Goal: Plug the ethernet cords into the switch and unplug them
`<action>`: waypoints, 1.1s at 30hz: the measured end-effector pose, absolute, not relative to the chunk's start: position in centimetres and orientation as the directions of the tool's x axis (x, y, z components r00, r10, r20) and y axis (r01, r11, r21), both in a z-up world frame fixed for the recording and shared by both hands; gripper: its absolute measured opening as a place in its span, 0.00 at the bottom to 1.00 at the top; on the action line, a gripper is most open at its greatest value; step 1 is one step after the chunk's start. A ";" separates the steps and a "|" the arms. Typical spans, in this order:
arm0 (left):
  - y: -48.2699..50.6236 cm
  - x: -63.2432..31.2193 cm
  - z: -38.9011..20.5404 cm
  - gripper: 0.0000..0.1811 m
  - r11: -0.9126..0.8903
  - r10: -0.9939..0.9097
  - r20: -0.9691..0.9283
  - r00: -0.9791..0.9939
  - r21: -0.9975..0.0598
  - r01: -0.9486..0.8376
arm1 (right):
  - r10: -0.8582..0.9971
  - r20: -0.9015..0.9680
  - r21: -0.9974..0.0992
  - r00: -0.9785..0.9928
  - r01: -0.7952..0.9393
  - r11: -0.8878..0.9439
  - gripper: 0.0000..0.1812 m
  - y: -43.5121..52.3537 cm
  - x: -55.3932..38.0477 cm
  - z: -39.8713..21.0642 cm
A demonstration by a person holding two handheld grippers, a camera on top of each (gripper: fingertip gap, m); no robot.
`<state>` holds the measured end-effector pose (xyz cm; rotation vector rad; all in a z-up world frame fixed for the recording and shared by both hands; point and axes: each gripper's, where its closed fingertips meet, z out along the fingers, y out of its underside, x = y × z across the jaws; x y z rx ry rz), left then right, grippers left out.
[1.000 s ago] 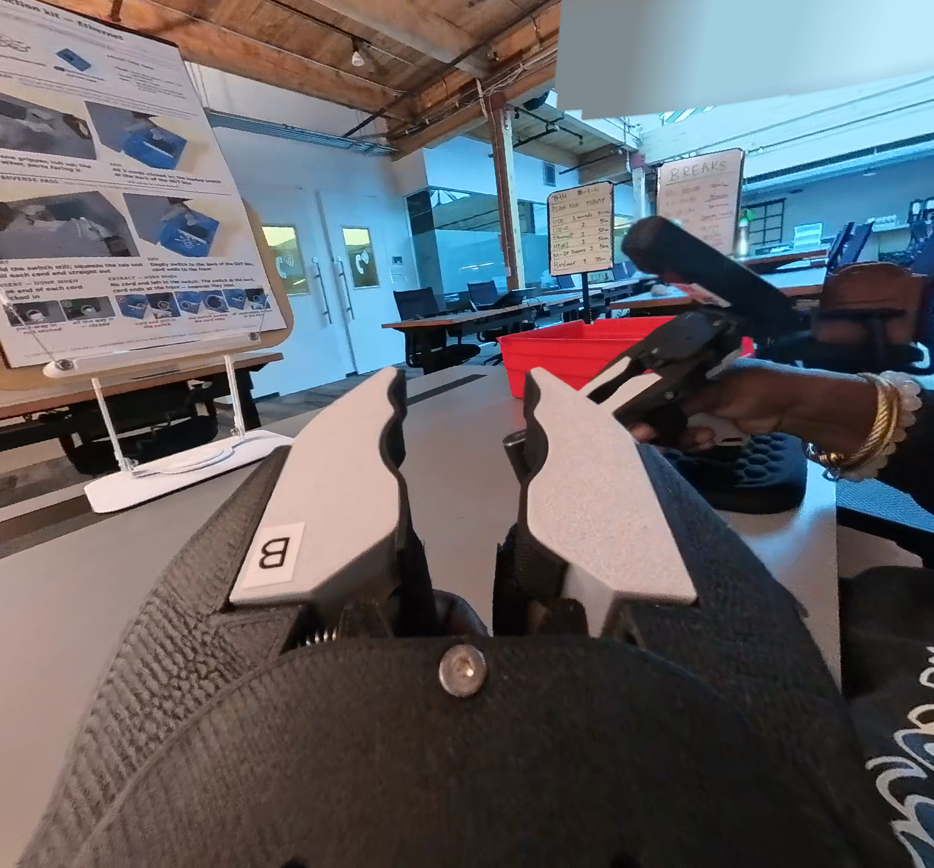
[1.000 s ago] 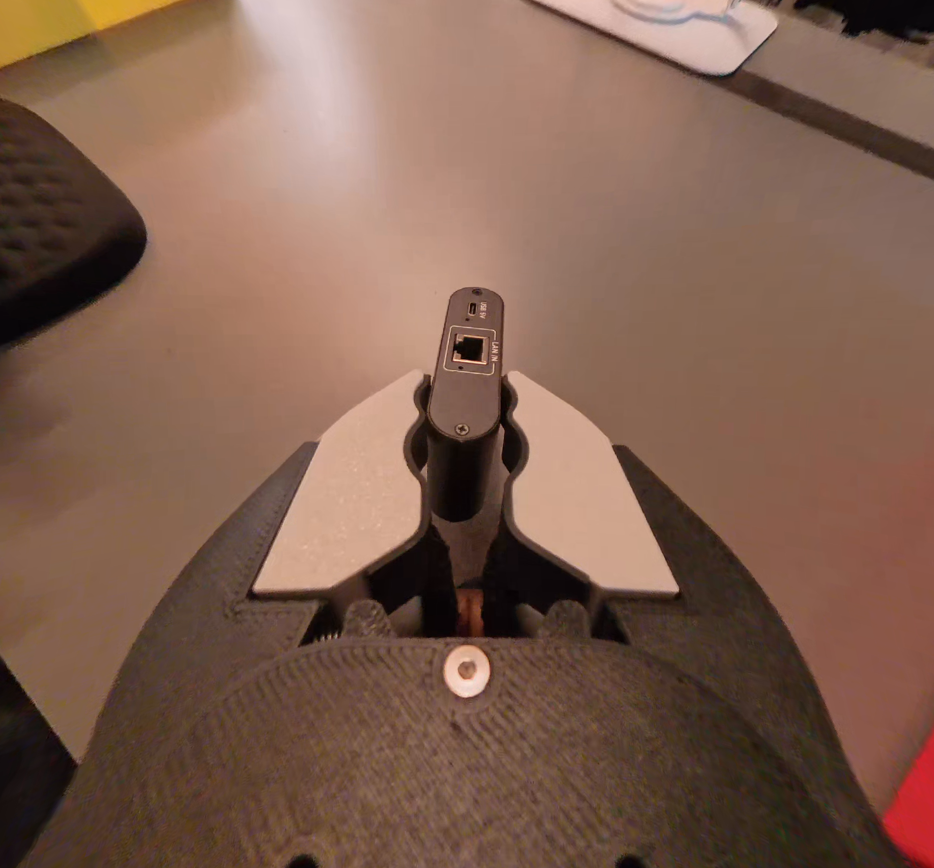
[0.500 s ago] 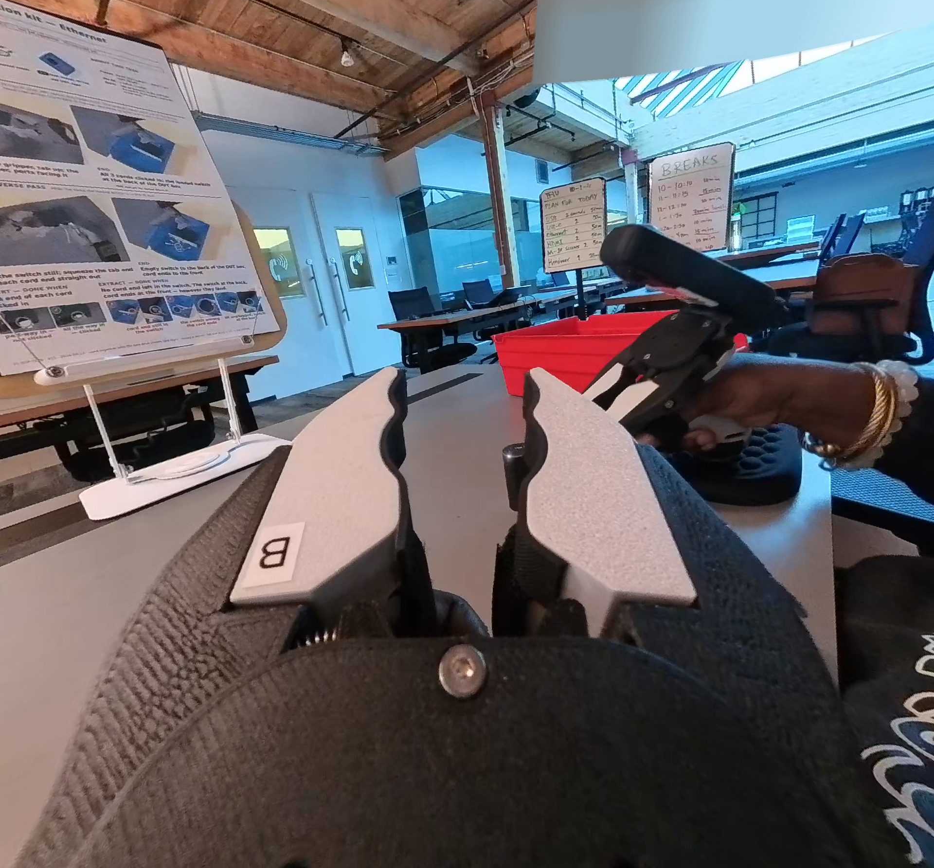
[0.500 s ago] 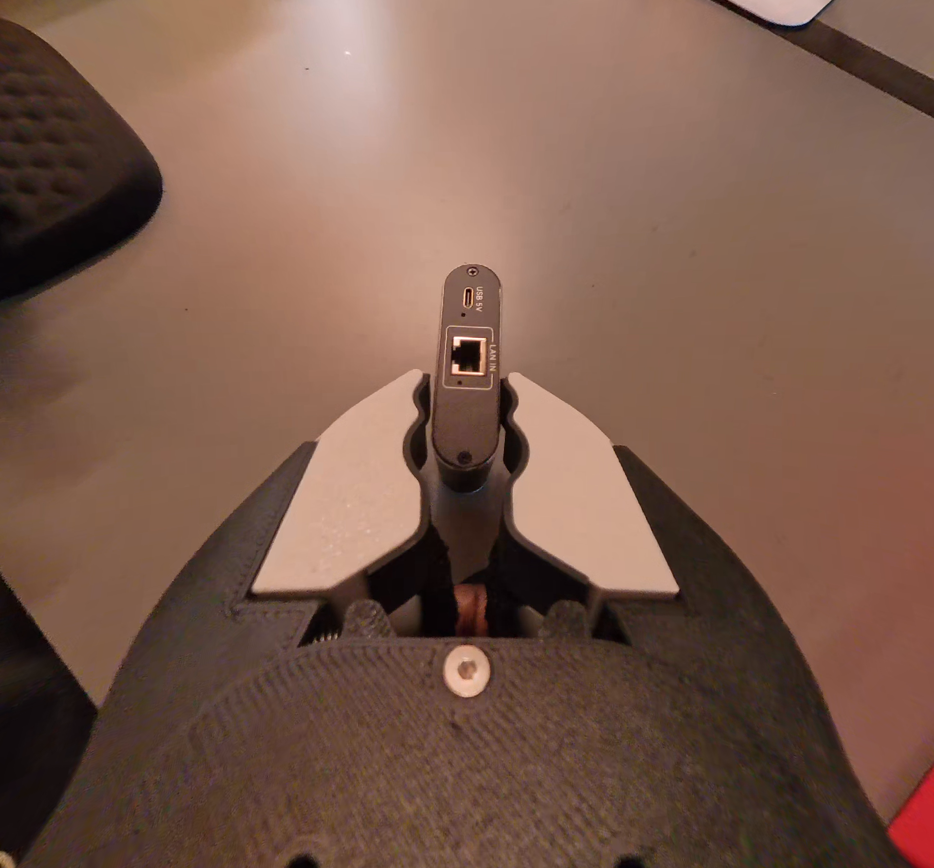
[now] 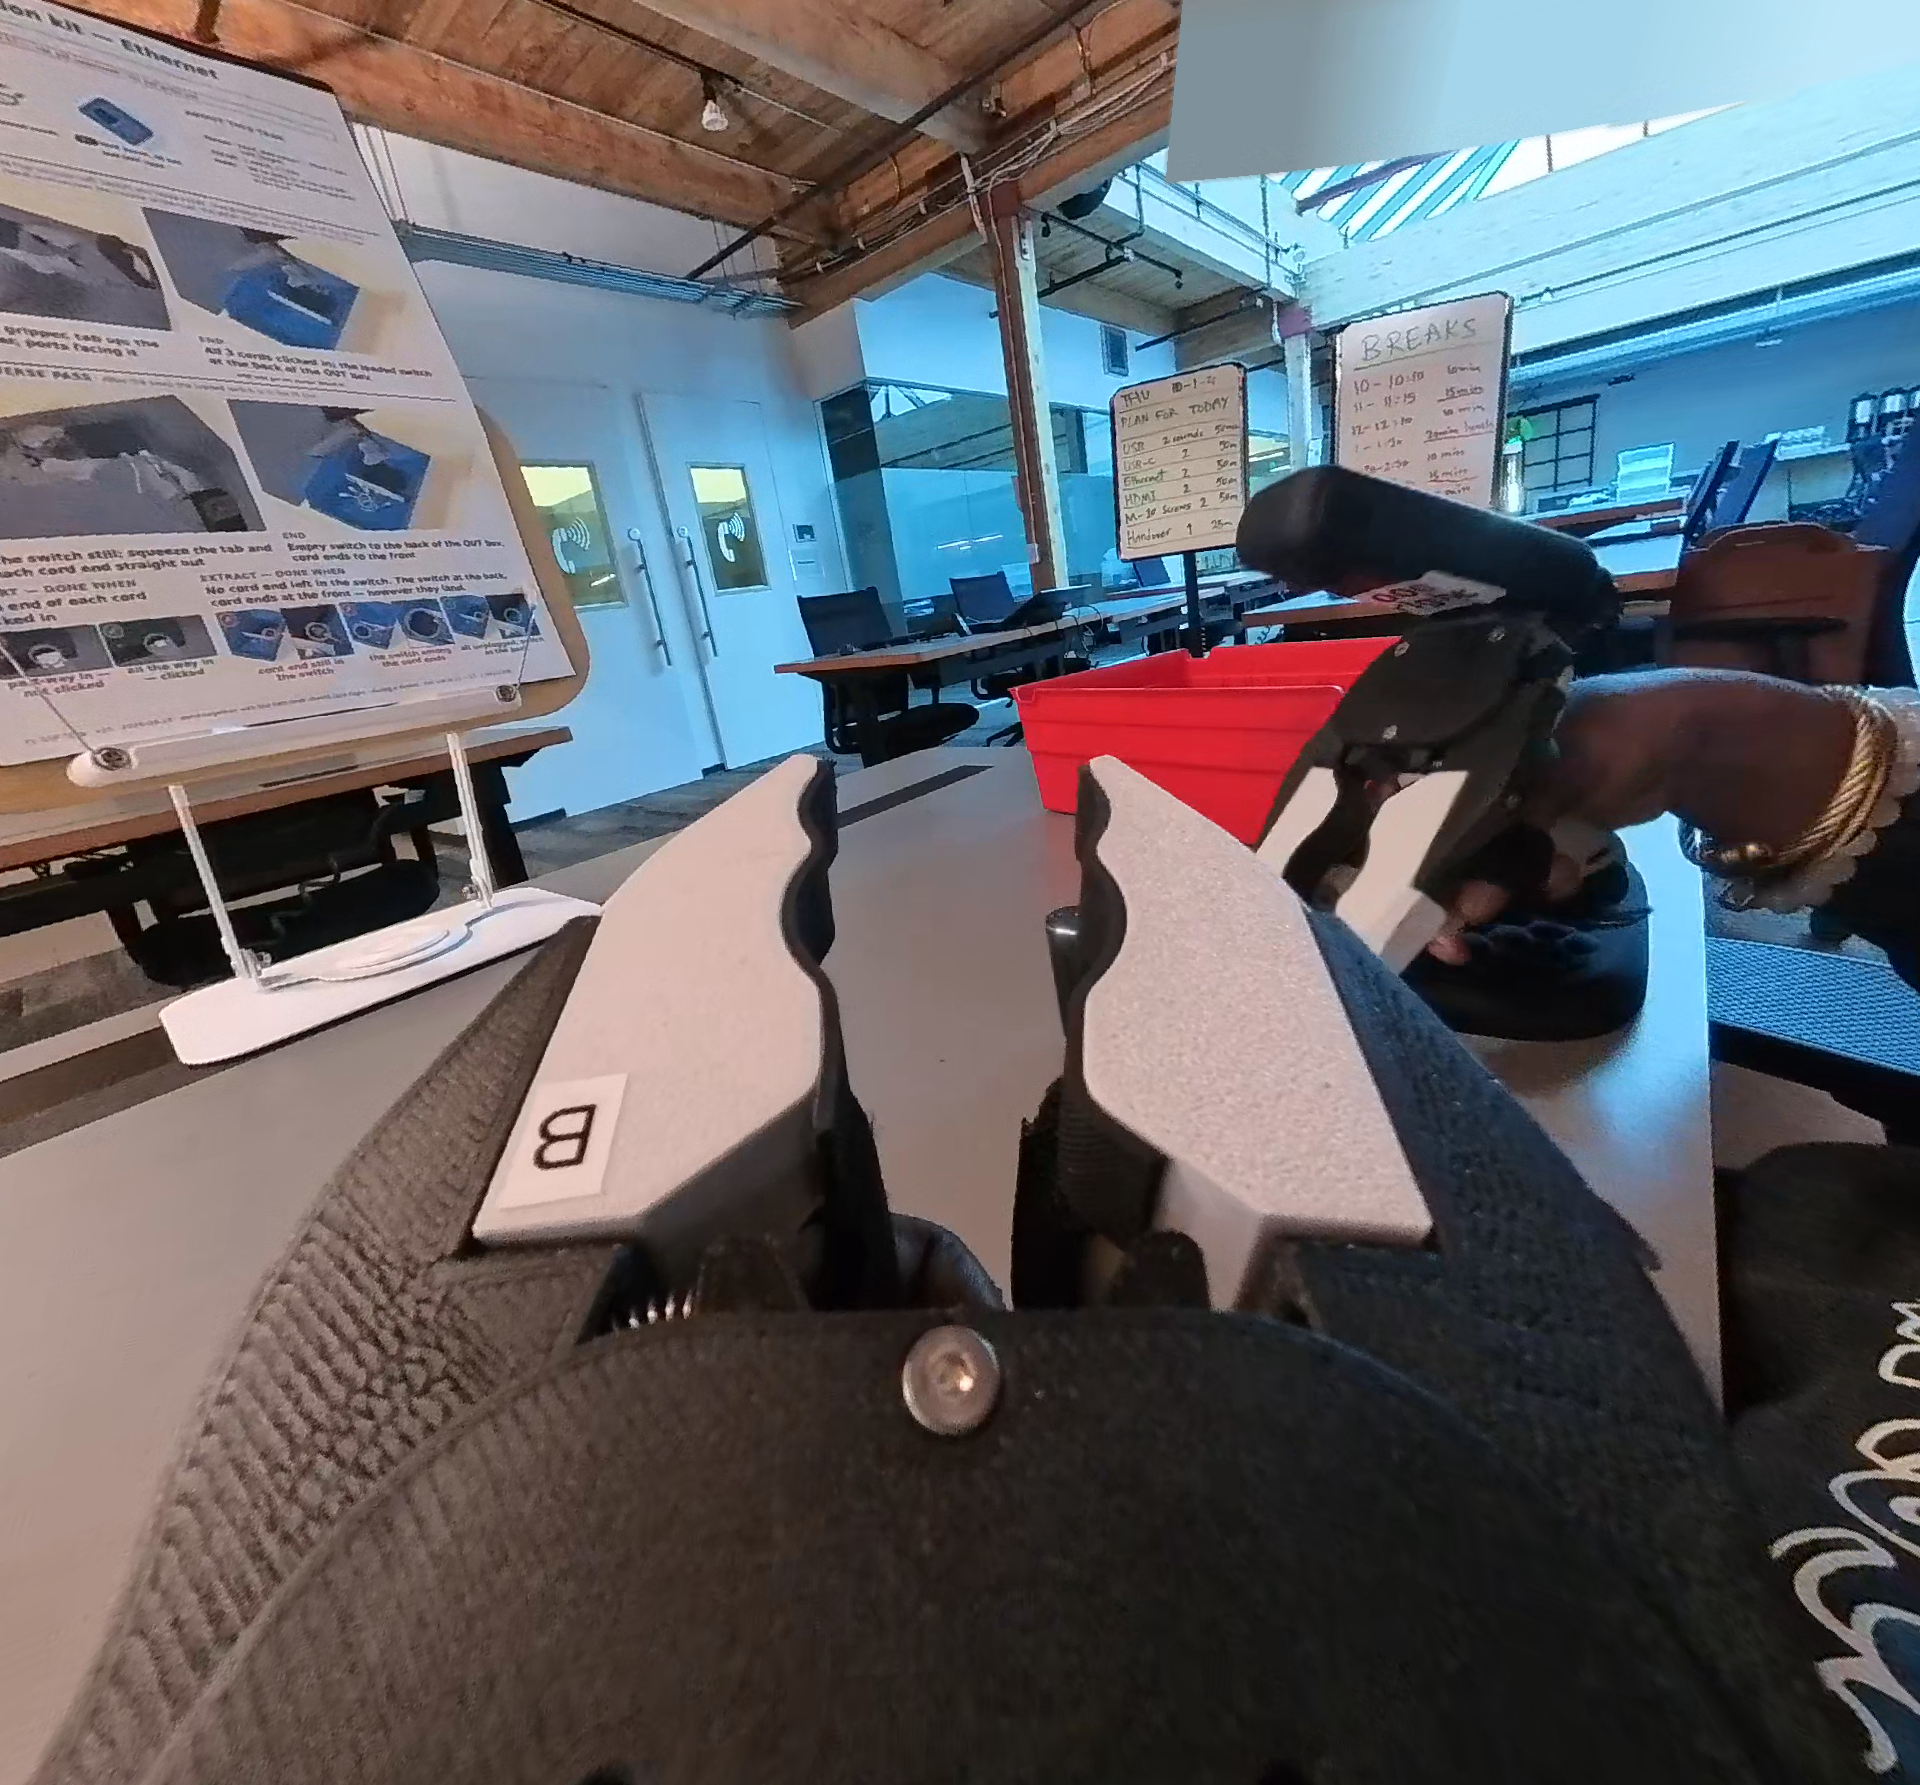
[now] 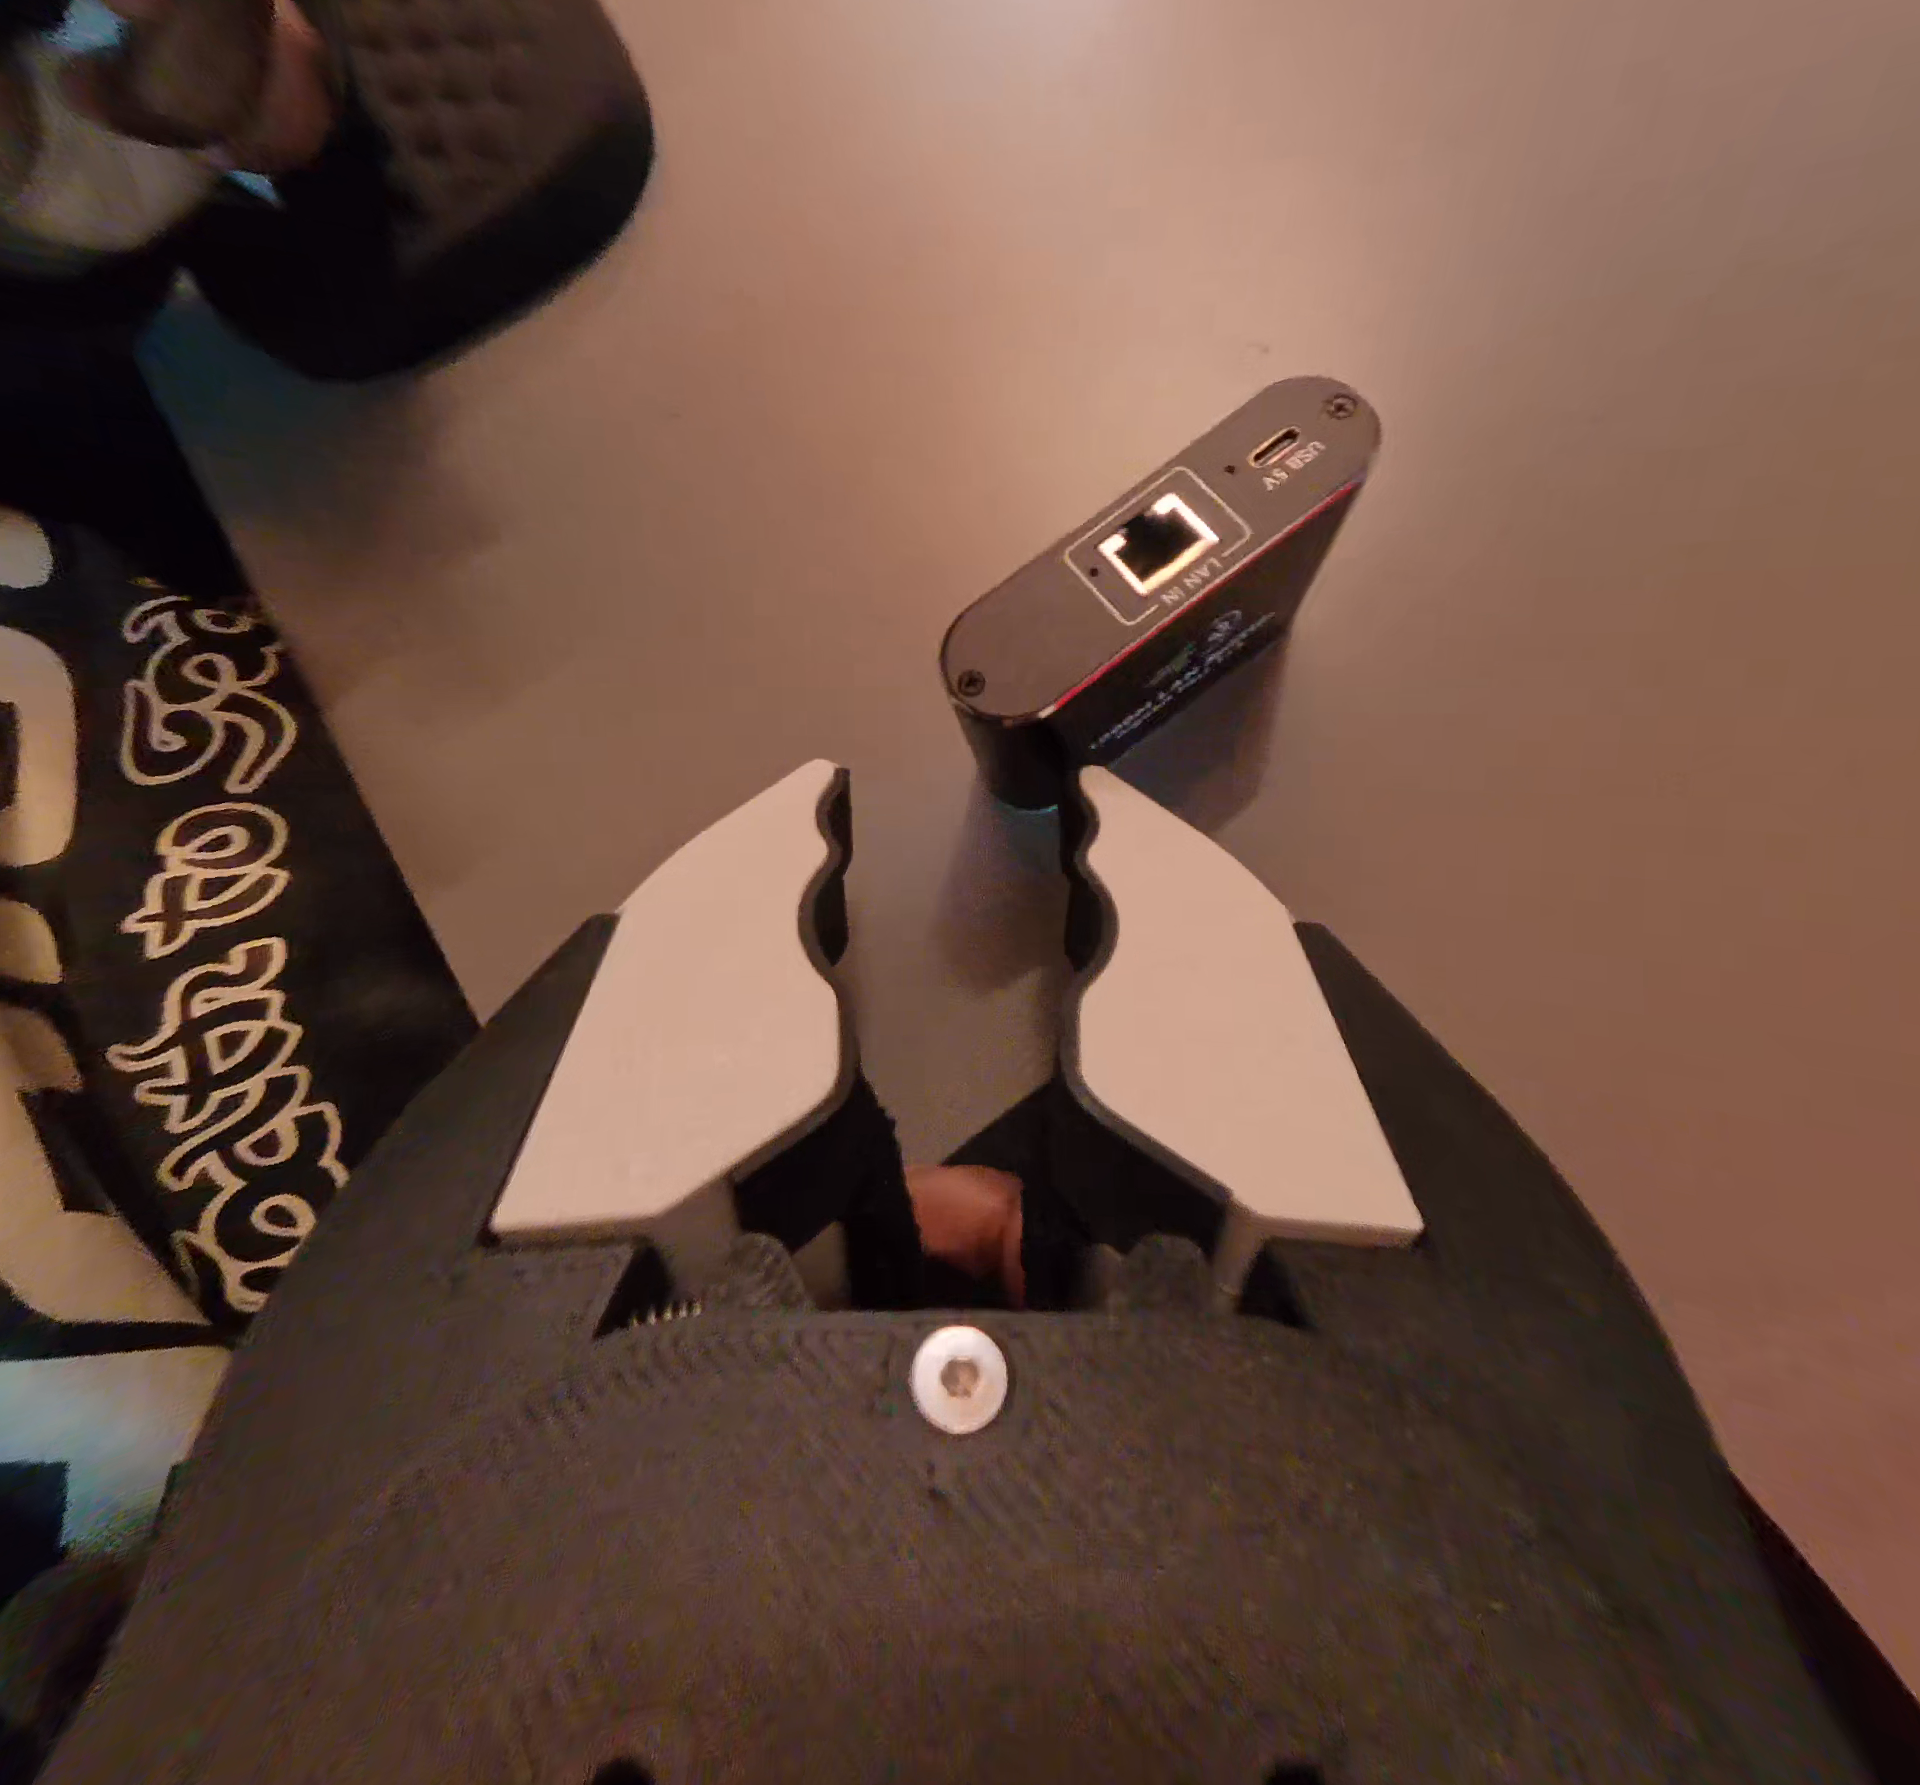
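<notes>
We've just let go: right gripper now spread wide and empty, switch dropped onto table centre-right of frame, left gripper half open, empty, so plugging starts next.

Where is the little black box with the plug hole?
In the right wrist view, the switch lies on the grey table, just past the open right gripper, touching its right jaw.

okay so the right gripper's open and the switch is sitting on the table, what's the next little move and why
Probably back the right gripper off: its jaws are open and the switch stands free on the table, its ports empty. No cord shows, so fetching one likely follows.
</notes>
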<state>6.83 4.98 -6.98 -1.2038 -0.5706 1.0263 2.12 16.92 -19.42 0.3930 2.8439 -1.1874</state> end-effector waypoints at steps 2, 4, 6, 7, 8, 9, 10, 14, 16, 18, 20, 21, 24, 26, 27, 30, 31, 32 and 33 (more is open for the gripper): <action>5.0 6.8 -6.9 0.24 0.020 0.876 -0.146 0.459 -0.941 -0.338 | 0.235 -0.076 -0.706 -0.969 0.218 0.673 0.22 17.3 1.4 -19.0; 4.9 6.9 -6.9 0.24 0.023 0.876 -0.144 0.460 -0.941 -0.339 | 0.203 0.012 -0.765 -0.979 0.122 0.633 0.25 17.5 0.8 -17.6; 4.9 6.8 -6.9 0.24 0.027 0.877 -0.141 0.460 -0.941 -0.339 | 0.152 0.149 -0.860 -0.977 -0.052 0.508 0.31 17.3 0.4 -14.9; 4.9 6.9 -6.9 0.24 0.027 0.877 -0.141 0.459 -0.940 -0.340 | 0.145 0.241 -0.897 -0.960 -0.163 0.411 0.36 17.3 0.3 -13.2; 4.9 6.9 -6.8 0.24 0.027 0.876 -0.142 0.461 -0.939 -0.342 | 0.176 0.331 -0.915 -0.927 -0.270 0.299 0.39 17.5 -0.1 -11.6; 4.9 6.9 -6.8 0.24 0.025 0.874 -0.143 0.464 -0.940 -0.339 | 0.258 0.384 -0.919 -0.887 -0.342 0.195 0.42 18.2 -0.9 -10.1; 4.9 6.9 -6.9 0.23 0.021 0.874 -0.143 0.465 -0.944 -0.329 | 0.356 0.388 -0.921 -0.850 -0.369 0.124 0.44 19.1 -2.0 -9.2; 4.3 7.4 -6.2 0.31 -0.051 0.855 -0.197 0.480 -0.953 -0.300 | 0.620 0.237 -0.940 -0.748 -0.338 -0.049 0.52 22.5 -5.8 -7.9; 3.4 8.5 -4.2 0.44 -0.046 0.848 -0.218 0.483 -0.938 -0.344 | 0.626 0.228 -0.911 -0.746 -0.390 -0.132 0.57 22.8 -5.3 -6.8; 1.5 9.9 -1.6 0.55 -0.025 0.860 -0.217 0.462 -0.922 -0.386 | 0.630 0.246 -0.893 -0.737 -0.425 -0.149 0.58 22.8 -5.0 -6.6; -1.7 11.4 1.0 0.59 -0.069 0.892 -0.244 0.381 -0.905 -0.420 | 0.629 0.260 -0.890 -0.733 -0.434 -0.138 0.57 22.7 -5.0 -6.7; -3.8 12.1 2.2 0.60 -0.123 0.911 -0.274 0.308 -0.894 -0.431 | 0.627 0.263 -0.891 -0.733 -0.434 -0.134 0.56 22.6 -5.0 -6.7; -11.7 14.0 3.7 0.60 -0.392 0.907 -0.421 0.024 -0.863 -0.320 | 0.654 0.256 -0.886 -0.711 -0.443 -0.135 0.58 23.0 -5.2 -6.5; -17.0 15.5 2.6 0.62 -0.524 0.851 -0.515 -0.102 -0.845 -0.108 | 0.662 0.244 -0.886 -0.708 -0.441 -0.145 0.57 23.2 -5.3 -6.4; -19.3 16.5 1.6 0.63 -0.551 0.827 -0.546 -0.136 -0.834 -0.002 | 0.665 0.237 -0.887 -0.709 -0.437 -0.150 0.57 23.3 -5.4 -6.4; -24.0 18.9 -2.9 0.64 -0.551 0.789 -0.598 -0.139 -0.790 0.270 | 0.667 0.227 -0.889 -0.710 -0.431 -0.157 0.56 23.4 -5.5 -6.4; -24.8 19.5 -4.8 0.62 -0.545 0.785 -0.609 -0.115 -0.767 0.339 | 0.667 0.229 -0.888 -0.709 -0.432 -0.155 0.56 23.3 -5.5 -6.4; -25.3 19.8 -6.7 0.60 -0.540 0.784 -0.615 -0.081 -0.741 0.400 | 0.666 0.233 -0.888 -0.708 -0.434 -0.151 0.55 23.3 -5.5 -6.4; -25.6 19.9 -8.5 0.58 -0.538 0.782 -0.621 -0.048 -0.712 0.452 | 0.665 0.238 -0.888 -0.708 -0.436 -0.147 0.55 23.2 -5.5 -6.4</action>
